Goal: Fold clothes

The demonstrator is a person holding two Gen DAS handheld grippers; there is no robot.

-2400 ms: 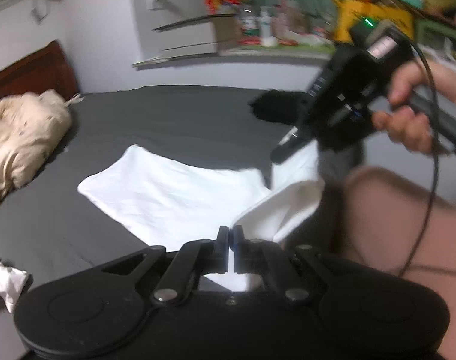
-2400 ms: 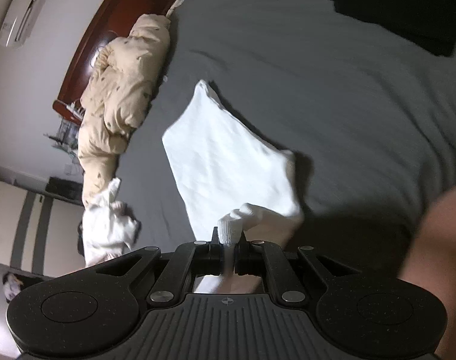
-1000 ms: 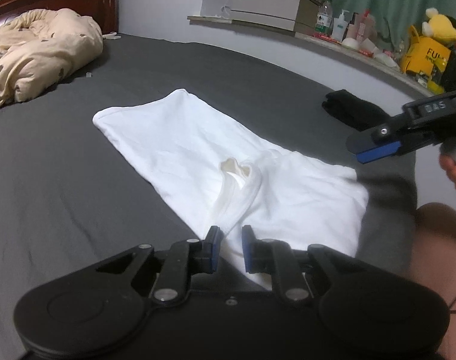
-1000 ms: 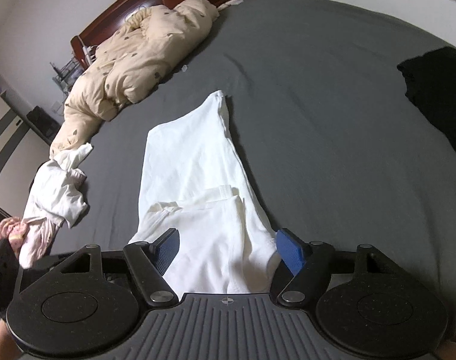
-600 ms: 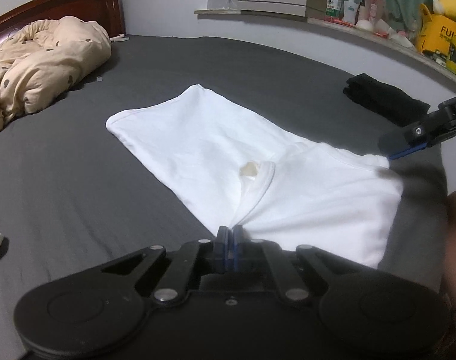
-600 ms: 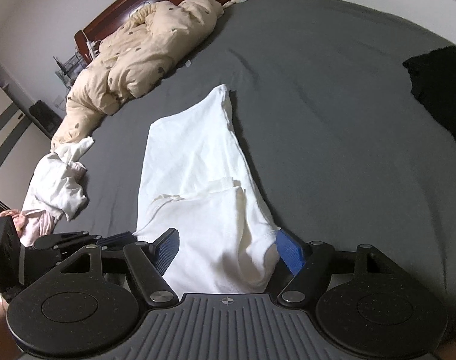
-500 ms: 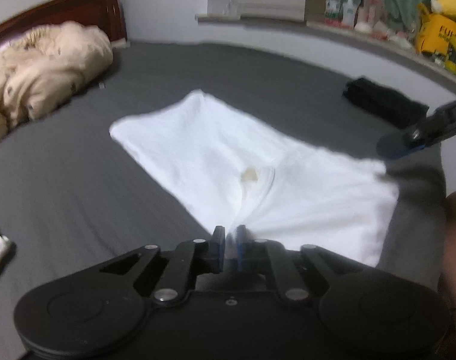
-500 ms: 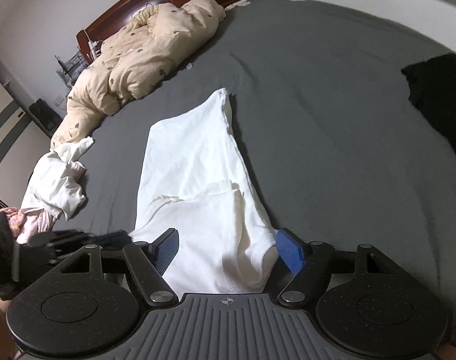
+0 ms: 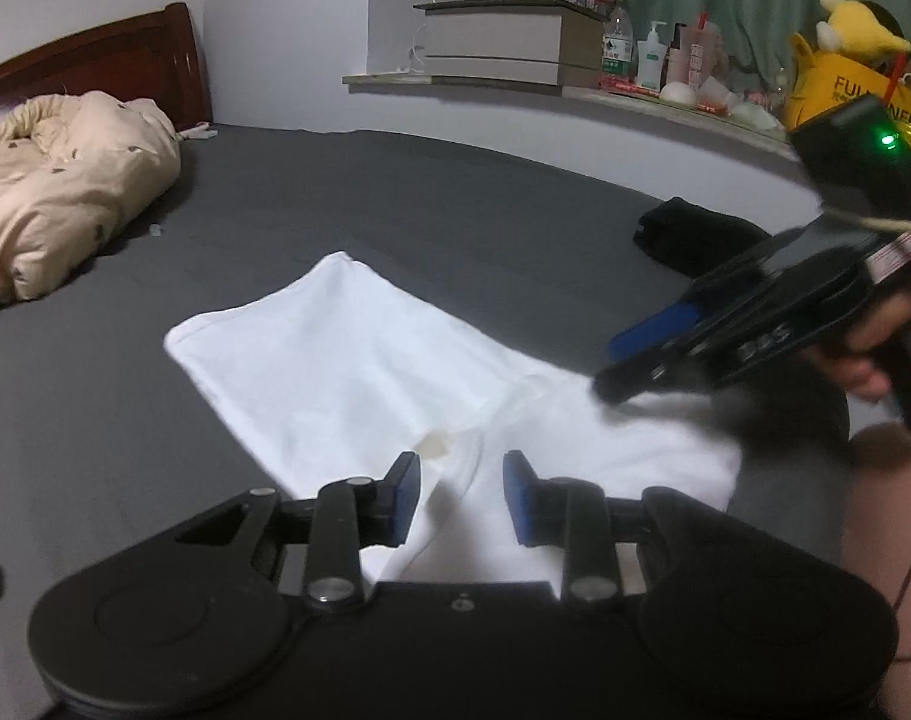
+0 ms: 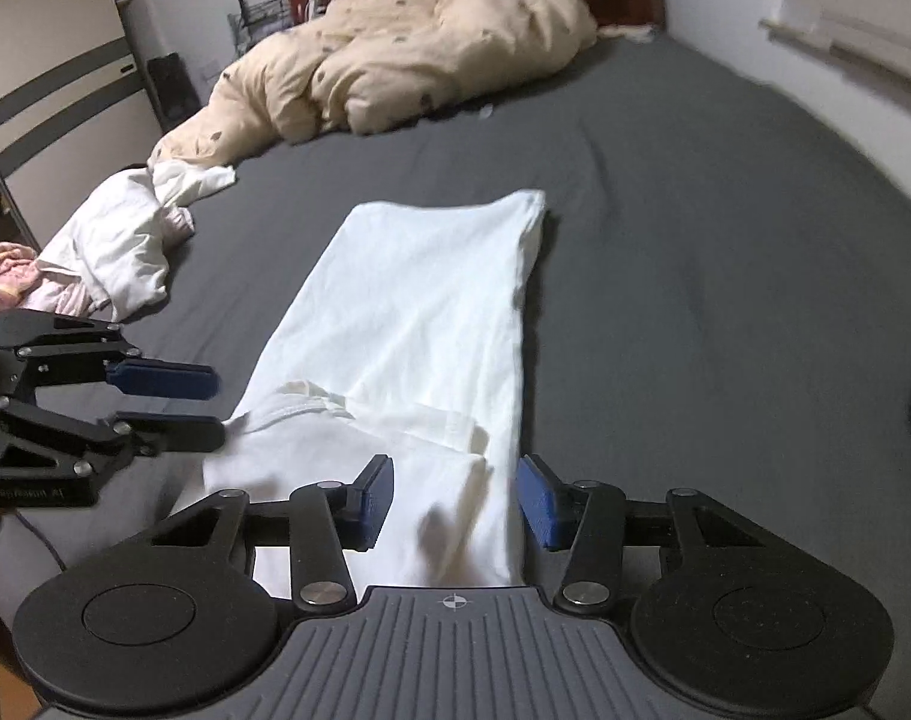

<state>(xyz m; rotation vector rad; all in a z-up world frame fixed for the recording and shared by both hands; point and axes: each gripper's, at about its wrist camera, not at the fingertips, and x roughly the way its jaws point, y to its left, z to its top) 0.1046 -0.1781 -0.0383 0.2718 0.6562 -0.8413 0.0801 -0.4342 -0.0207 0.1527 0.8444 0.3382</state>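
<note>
I had the white shirt (image 9: pixel 359 360) lying flat on the dark bed (image 9: pixel 395 204), already folded into a long narrow strip with its collar end nearest me. My left gripper (image 9: pixel 462 495) was opening, its pads clear of the cloth beneath them, holding nothing. My right gripper (image 10: pixel 455 501) was closing over the near edge of the shirt, though its pads were not yet pressing on it. By my reckoning the lengthwise folds were done and the crosswise fold was left. A crumpled pile of clothes (image 10: pixel 107 246) lay unfolded to one side.
</note>
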